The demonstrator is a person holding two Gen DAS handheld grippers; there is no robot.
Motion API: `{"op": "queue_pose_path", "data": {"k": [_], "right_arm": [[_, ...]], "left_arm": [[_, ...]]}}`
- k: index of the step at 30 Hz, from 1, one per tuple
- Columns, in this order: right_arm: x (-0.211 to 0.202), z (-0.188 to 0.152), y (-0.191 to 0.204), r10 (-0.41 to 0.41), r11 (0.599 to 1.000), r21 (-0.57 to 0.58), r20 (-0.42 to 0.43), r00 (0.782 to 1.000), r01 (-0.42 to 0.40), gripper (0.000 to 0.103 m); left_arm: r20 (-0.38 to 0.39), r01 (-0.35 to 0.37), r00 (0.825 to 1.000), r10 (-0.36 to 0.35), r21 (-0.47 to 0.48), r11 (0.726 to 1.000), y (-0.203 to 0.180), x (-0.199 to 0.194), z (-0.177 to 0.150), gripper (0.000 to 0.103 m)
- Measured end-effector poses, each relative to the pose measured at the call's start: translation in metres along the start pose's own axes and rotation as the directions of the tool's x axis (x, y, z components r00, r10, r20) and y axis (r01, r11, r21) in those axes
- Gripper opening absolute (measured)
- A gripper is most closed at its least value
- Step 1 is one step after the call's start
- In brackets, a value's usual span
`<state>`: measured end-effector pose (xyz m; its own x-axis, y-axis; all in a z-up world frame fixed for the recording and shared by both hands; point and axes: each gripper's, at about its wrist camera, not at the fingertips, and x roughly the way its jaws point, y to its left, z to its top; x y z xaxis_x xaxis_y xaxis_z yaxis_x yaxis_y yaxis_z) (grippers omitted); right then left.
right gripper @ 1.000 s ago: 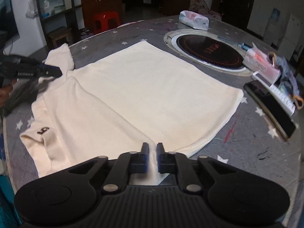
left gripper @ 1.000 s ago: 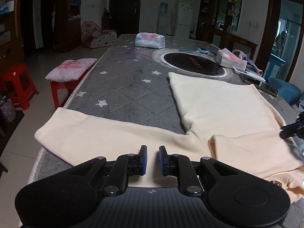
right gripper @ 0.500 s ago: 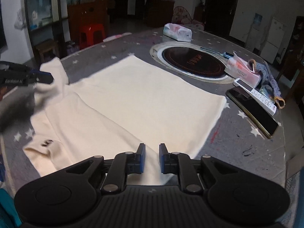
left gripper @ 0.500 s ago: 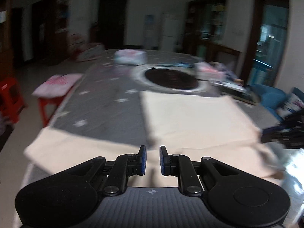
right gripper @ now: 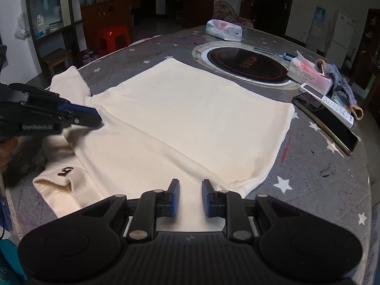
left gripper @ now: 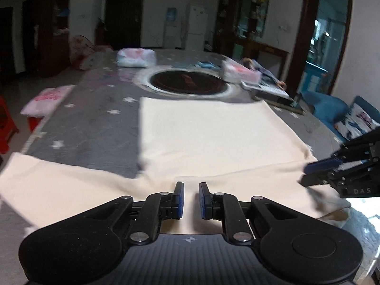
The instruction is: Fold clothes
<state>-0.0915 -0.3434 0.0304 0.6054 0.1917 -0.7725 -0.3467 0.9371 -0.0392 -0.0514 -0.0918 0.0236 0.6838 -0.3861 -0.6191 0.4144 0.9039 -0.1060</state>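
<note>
Since a second ago both of our tools had swung: the left gripper (left gripper: 190, 200) now looked straight down the cream knitted sweater (right gripper: 190, 118), and the right gripper (right gripper: 190, 198) had spread its jaws wider, holding nothing. The left one's jaws stood slightly apart, also pinching nothing.

The sweater lay flat just ahead of both tools, one sleeve already folded across the chest, the other sleeve (left gripper: 59, 182) stretched out to the left of our left tool. We judged the fold early (one sleeve in). The next move likely called for pinching that loose sleeve and carrying it inward.

Beyond lay the grey star-patterned tablecloth (right gripper: 320, 178), a round black inset hotplate (right gripper: 244, 65), a phone (right gripper: 325, 123), and a dim room with a red plastic stool (right gripper: 114, 35).
</note>
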Motion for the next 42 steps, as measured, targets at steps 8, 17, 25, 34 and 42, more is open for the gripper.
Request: {"op": "queue_pose_path", "data": {"k": [8,17,25,34,42], "right_arm": [[0.002,0.002,0.007,-0.007,1.0,-0.006,-0.005,1.0,0.007,0.031],[0.002,0.006,0.019,-0.003,0.999,-0.037,-0.003,1.0,0.003,0.035],[-0.005,0.005,0.021,-0.002,0.999,-0.038,0.009,1.0,0.002,0.036],[-0.014,0.004,0.022,-0.011,0.999,-0.033,0.03,0.999,0.012,0.036],[-0.024,0.0,0.018,-0.012,1.0,-0.004,0.063,0.998,0.012,0.036]], "left_arm": [[-0.003,-0.291,0.956,0.295,-0.169,0.942,0.088,-0.029,-0.007,0.019],[-0.065,-0.447,0.89,0.452,-0.323,0.834,0.161,-0.029,-0.007,0.046],[-0.041,-0.374,0.919,0.393,-0.406,0.833,0.182,-0.022,-0.007,0.025],[0.034,-0.35,0.917,0.397,-0.404,0.845,0.169,-0.037,-0.002,0.003],[0.242,-0.124,0.954,0.177,-0.217,0.968,0.076,-0.085,0.038,0.003]]}}
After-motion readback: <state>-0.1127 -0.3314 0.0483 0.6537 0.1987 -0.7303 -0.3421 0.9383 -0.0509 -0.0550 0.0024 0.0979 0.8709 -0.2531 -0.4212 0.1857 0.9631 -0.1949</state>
